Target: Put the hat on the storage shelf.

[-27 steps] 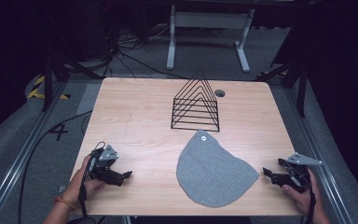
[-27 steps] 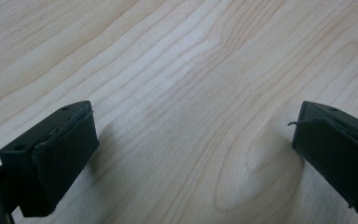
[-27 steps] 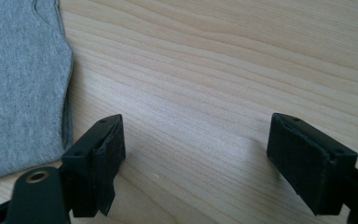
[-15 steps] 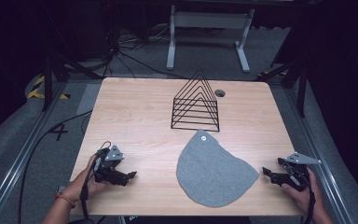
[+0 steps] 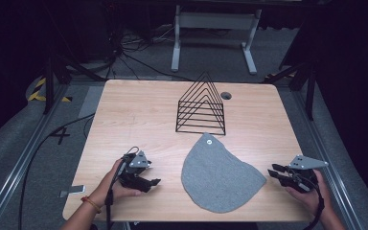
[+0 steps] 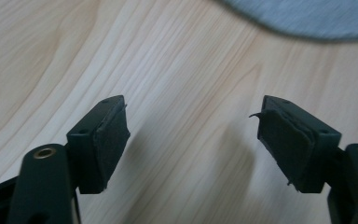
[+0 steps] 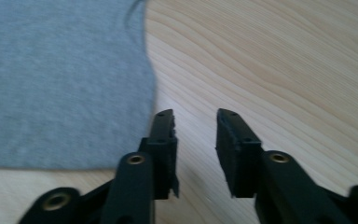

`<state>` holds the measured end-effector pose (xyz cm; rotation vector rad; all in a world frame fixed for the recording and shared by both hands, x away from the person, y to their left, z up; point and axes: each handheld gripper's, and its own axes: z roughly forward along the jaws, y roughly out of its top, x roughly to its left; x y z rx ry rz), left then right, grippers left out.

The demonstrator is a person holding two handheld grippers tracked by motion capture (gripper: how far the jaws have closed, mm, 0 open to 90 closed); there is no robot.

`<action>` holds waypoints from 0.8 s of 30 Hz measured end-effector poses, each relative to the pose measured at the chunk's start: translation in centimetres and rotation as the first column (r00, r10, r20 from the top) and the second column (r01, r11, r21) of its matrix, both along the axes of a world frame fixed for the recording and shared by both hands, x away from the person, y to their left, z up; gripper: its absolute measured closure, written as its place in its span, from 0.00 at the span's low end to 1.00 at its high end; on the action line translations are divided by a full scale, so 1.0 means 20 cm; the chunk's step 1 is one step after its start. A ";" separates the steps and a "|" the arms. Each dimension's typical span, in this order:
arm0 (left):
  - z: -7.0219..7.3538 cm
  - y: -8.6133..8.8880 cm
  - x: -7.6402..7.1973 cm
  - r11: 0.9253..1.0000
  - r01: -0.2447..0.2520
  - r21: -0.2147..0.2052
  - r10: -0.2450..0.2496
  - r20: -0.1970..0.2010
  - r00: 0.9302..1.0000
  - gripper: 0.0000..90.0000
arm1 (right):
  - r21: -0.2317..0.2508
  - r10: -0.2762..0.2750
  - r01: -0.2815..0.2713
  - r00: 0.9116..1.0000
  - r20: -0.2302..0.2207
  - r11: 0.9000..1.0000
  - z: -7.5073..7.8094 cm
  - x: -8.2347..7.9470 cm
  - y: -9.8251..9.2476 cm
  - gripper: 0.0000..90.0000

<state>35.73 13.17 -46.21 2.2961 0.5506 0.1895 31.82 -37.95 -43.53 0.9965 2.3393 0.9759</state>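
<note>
Two grippers flank grey cloth point(image 5: 219, 175) flat on desk point(image 5: 139, 115). Left gripper point(image 5: 149, 182) has slid nearer since earlier, fingers wide apart, empty, cloth ahead. Right gripper point(image 5: 274, 171) fingers narrowly parted, empty, cloth edge just beside. Grasp likely next.

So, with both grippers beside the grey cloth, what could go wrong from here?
1. The grey cloth lies flat on the table, so the right gripper, its jaws only narrowly apart, may scrape the wood instead of catching the edge.
2. The left gripper is apart from the cloth; a one-sided pull might drag or bunch it.
3. The wire rack stands just behind the cloth, which could snag if lifted that way.
</note>
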 end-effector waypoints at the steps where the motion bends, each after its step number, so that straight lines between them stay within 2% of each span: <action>1: 0.01 -0.03 0.00 1.000 0.013 -0.003 -0.013 0.012 1.000 0.31 | 0.000 0.017 -0.017 1.000 -0.003 1.000 0.01 0.00 0.02 0.87; 6: 0.05 -0.19 0.00 0.997 0.066 -0.040 -0.065 0.039 0.997 0.34 | -0.026 0.108 -0.109 0.994 -0.030 0.994 0.02 0.03 0.14 0.98; 7: 0.05 -0.22 0.00 0.996 0.080 -0.040 -0.078 0.034 0.996 0.35 | -0.033 0.128 -0.129 0.991 -0.036 0.991 0.02 0.04 0.17 0.99; 9: 0.06 -0.28 -0.01 0.993 0.111 -0.027 -0.110 0.048 0.993 0.36 | -0.044 0.155 -0.157 0.987 -0.050 0.987 0.01 0.05 0.21 0.99; 11: 0.06 -0.33 -0.02 0.990 0.136 -0.033 -0.134 0.048 0.990 0.36 | -0.055 0.170 -0.173 0.984 -0.056 0.983 0.00 0.06 0.24 0.99; 14: 0.05 -0.42 -0.06 0.982 0.185 -0.022 -0.184 0.051 0.982 0.37 | -0.064 0.190 -0.195 0.979 -0.071 0.979 -0.03 0.06 0.27 0.99; 15: 0.05 -0.42 -0.06 0.982 0.185 -0.022 -0.184 0.051 0.982 0.37 | -0.066 0.198 -0.203 0.977 -0.077 0.977 -0.03 0.06 0.28 0.99; 16: 0.04 -0.47 -0.08 0.976 0.217 0.002 -0.217 0.060 0.974 0.37 | -0.068 0.204 -0.210 0.976 -0.081 0.975 -0.04 0.06 0.29 0.99; 18: 0.03 -0.49 -0.09 0.974 0.227 0.001 -0.227 0.049 0.973 0.37 | -0.072 0.207 -0.213 0.975 -0.084 0.974 -0.05 0.06 0.30 0.99; 20: 0.01 -0.54 -0.13 0.968 0.248 0.018 -0.249 0.069 0.966 0.39 | -0.070 0.215 -0.221 0.973 -0.089 0.973 -0.05 0.05 0.32 0.99; 22: -0.01 -0.56 -0.13 0.963 0.268 0.030 -0.269 0.064 0.961 0.40 | -0.073 0.219 -0.225 0.972 -0.089 0.972 -0.06 0.05 0.33 0.99; 24: -0.03 -0.56 -0.13 0.963 0.267 0.041 -0.269 0.056 0.961 0.40 | -0.083 0.221 -0.229 0.971 -0.093 0.970 -0.07 0.05 0.34 0.99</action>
